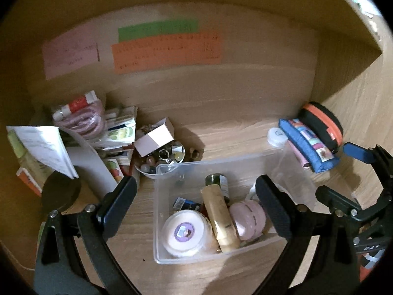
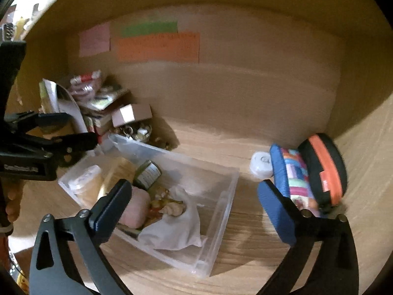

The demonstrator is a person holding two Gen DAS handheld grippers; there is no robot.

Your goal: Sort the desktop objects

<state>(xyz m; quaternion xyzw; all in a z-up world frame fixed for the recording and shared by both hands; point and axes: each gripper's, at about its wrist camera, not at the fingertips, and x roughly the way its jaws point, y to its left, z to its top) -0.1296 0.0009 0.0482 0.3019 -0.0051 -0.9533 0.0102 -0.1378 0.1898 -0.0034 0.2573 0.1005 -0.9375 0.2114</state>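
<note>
- Left gripper (image 1: 196,198) hangs over the clear plastic bin (image 1: 292,158), jaws spread wide, nothing between them.
- Right gripper (image 2: 194,205) also spread and empty, poised above the bin's near right side; its blue right finger sits just beside the patchwork pouch (image 2: 294,177).
- The bin already holds a round white tub (image 1: 185,232), a cream tube (image 1: 221,217) lying lengthwise front to back, a dark jar (image 1: 217,182), a pink round case (image 1: 248,218) and a white cloth bag (image 2: 172,228).
- Unsorted things remain on the desk (image 1: 221,132) — a heap at back left with a small cardboard box (image 1: 157,136) and a bowl of trinkets (image 1: 157,164); at right the pouch, an orange-and-black zip case (image 2: 326,169) leaning behind it, and a small white round container (image 2: 261,164).
- Key relation: the pouch lies right of the bin, long axis running from near to far, roughly in line with the right gripper's fingers. The right hand is clearly the nearer.
- Judgement: the right claw would need to shift right and straddle the pouch across its narrow width; the zip case resting against it may tip.
</note>
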